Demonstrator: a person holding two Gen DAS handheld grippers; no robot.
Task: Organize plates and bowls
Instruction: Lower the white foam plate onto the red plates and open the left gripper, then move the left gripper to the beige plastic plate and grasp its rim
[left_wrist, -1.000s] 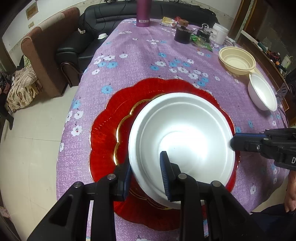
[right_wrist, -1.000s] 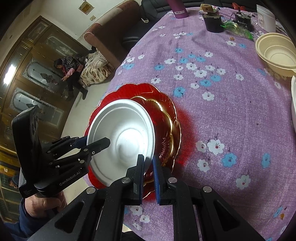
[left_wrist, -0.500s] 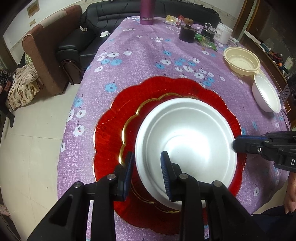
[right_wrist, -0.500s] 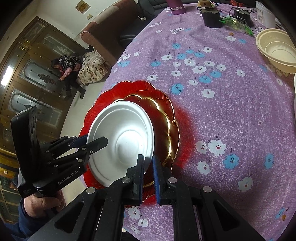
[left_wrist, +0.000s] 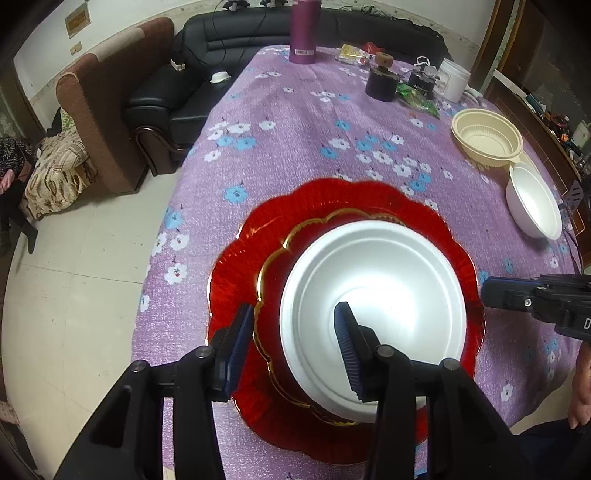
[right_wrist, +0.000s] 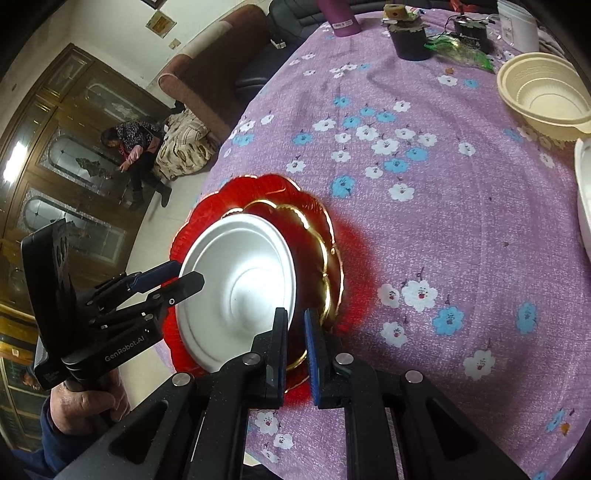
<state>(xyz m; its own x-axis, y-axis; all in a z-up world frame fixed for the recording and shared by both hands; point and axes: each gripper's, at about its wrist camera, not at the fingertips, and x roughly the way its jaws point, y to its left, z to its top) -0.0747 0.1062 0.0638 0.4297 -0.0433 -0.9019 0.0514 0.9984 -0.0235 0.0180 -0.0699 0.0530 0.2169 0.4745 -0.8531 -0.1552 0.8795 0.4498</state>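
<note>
A white foam plate (left_wrist: 373, 295) lies on a small gold-rimmed red plate (left_wrist: 273, 258), which rests on a large scalloped red plate (left_wrist: 332, 199). My left gripper (left_wrist: 291, 350) straddles the white plate's near rim. Its jaws are opening and the pads stand clear of the rim. In the right wrist view the left gripper (right_wrist: 184, 275) sits at the plate's left edge. My right gripper (right_wrist: 295, 347) is shut with nothing between its fingers, just over the stack's right side. From the left wrist view the right gripper (left_wrist: 491, 295) hovers beside the red rim, apart from the white plate.
A cream bowl (left_wrist: 487, 138) and a white bowl (left_wrist: 535, 206) sit at the right on the purple flowered tablecloth (left_wrist: 295, 129). A purple flask (left_wrist: 303, 31), dark jar (left_wrist: 380, 83) and white tub (left_wrist: 454, 79) stand at the far end. The stack lies near the table's near-left edge; a person (right_wrist: 136, 144) sits beyond.
The left jaws have spread apart and let go of the white plate's rim. The plate now rests lower on the red plates. The right gripper has stayed put.
</note>
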